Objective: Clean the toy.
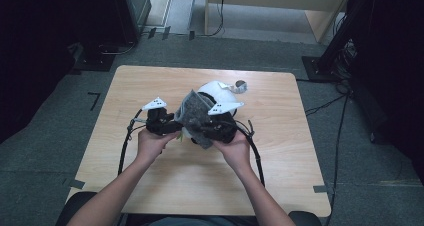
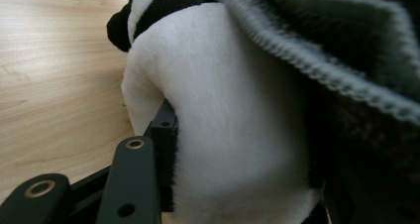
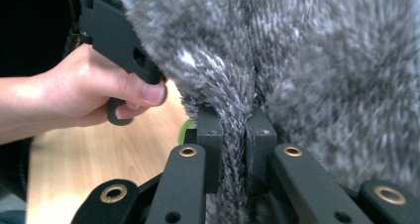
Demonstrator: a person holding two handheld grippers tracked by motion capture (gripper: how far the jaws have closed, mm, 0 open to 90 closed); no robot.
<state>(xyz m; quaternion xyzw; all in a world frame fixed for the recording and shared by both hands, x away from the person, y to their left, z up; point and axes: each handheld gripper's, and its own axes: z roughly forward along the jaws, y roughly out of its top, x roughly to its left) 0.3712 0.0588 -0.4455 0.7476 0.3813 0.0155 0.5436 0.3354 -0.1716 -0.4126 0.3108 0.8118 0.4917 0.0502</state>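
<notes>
A white and black plush toy [image 1: 216,89] sits mid-table, partly wrapped in a grey fuzzy cloth [image 1: 194,109]. My left gripper [image 1: 175,127] comes at it from the left. In the left gripper view the toy's white body [image 2: 228,110] bulges between the jaws of my left gripper [image 2: 242,159], one pad presses into it, and the cloth [image 2: 356,75] hangs at the right. My right gripper [image 1: 204,131] is at the cloth's near edge. In the right gripper view my right gripper [image 3: 246,130] is shut on a fold of that cloth [image 3: 307,60].
The wooden table [image 1: 150,81] has bare surface on all sides of the toy. A small white and grey piece [image 1: 240,86] lies just behind the toy. Cables trail from both grippers toward the near edge. Black stands and a wooden cabinet [image 1: 320,16] ring the floor.
</notes>
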